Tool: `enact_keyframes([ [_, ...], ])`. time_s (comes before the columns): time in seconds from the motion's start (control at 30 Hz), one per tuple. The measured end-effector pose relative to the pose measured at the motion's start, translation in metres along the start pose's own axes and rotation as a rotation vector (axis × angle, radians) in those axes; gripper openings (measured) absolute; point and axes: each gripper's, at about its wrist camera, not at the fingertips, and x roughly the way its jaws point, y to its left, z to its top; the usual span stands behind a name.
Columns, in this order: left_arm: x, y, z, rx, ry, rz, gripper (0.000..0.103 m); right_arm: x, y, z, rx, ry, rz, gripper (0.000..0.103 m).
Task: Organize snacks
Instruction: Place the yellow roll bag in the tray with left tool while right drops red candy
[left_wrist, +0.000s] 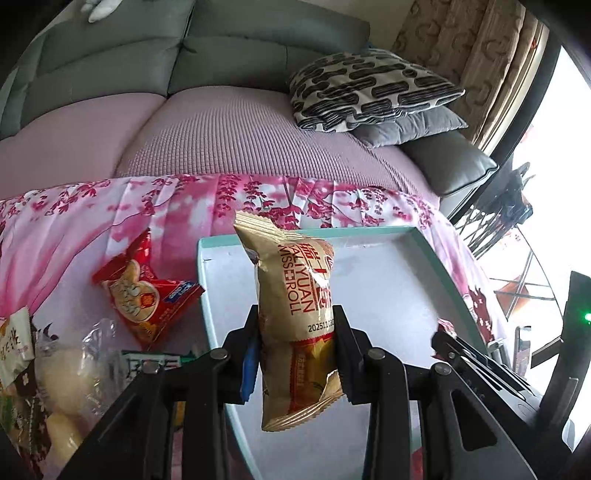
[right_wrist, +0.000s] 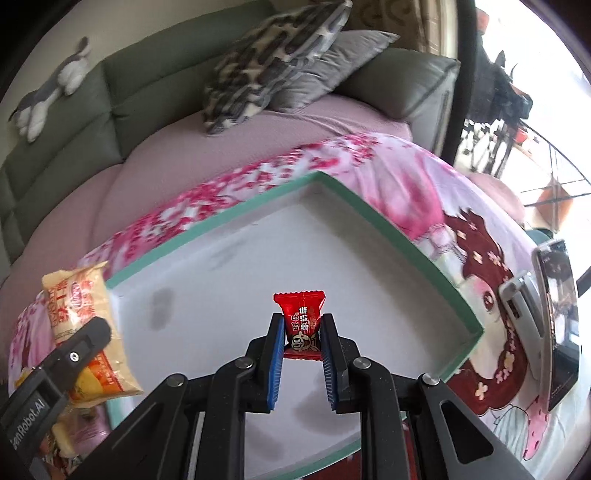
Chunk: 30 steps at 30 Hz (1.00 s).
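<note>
The left gripper (left_wrist: 297, 332), at the lower centre of its own view, is clamping a tan Swiss roll packet (left_wrist: 295, 302). The right gripper (right_wrist: 303, 332), low in its frame, is pinching a small red candy (right_wrist: 300, 319) between blue pads (right_wrist: 275, 369).

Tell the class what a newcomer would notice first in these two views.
The gold roll packet stands clamped in the left gripper over the tray. The small red candy sits pinched in the right gripper above the same tray. A red snack bag lies on the pink cloth.
</note>
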Motion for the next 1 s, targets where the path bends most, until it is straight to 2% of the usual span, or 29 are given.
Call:
enact_keyframes([
  [0.17,0.011,0.000,0.000,-0.010,0.023,0.012,0.037,0.009,-0.012,0.002,0.020,0.013,-0.025,0.021],
  [0.23,0.011,0.003,-0.002,-0.027,0.035,0.029,0.041,0.010,-0.014,0.002,0.025,0.019,-0.019,0.021],
  [0.27,0.009,0.004,-0.002,-0.034,0.033,0.046,0.051,0.010,-0.015,0.003,0.026,0.021,-0.019,0.021],
  [0.3,0.008,0.005,-0.002,-0.037,0.030,0.055,0.065,0.011,-0.016,0.003,0.028,0.024,-0.018,0.021],
  [0.33,0.005,0.005,-0.001,-0.040,0.025,0.062,0.070,0.010,-0.016,0.004,0.029,0.028,-0.018,0.022],
  [0.43,-0.002,0.002,0.000,-0.025,0.029,0.078,0.071,0.010,-0.015,0.004,0.018,0.042,-0.018,0.025],
  [0.5,-0.007,0.001,0.001,-0.008,0.037,0.125,0.078,0.009,-0.010,0.002,0.002,0.055,-0.015,0.032],
  [0.53,-0.010,0.001,0.001,-0.002,0.036,0.146,0.080,0.008,-0.009,0.002,-0.005,0.060,-0.010,0.049],
  [0.57,-0.013,0.002,0.001,0.002,0.031,0.172,0.085,0.008,-0.007,0.002,-0.011,0.064,-0.006,0.075],
  [0.6,-0.015,0.003,0.002,0.001,0.027,0.187,0.089,0.007,-0.005,0.002,-0.022,0.065,-0.003,0.083],
  [0.67,-0.021,0.009,0.004,-0.010,0.013,0.223,0.092,0.003,-0.001,0.003,-0.042,0.055,-0.008,0.087],
  [0.77,-0.025,0.022,0.004,-0.029,-0.004,0.308,0.101,0.001,0.004,0.003,-0.070,0.051,-0.011,0.092],
  [0.83,-0.025,0.032,0.003,-0.028,-0.012,0.382,0.102,0.000,0.006,0.003,-0.082,0.053,-0.015,0.101],
  [0.9,-0.023,0.042,0.001,-0.028,-0.001,0.464,0.102,0.000,0.008,0.002,-0.091,0.050,-0.013,0.103],
  [1.0,-0.024,0.050,-0.003,-0.024,-0.005,0.547,0.102,0.000,0.010,0.002,-0.106,0.045,-0.009,0.103],
])
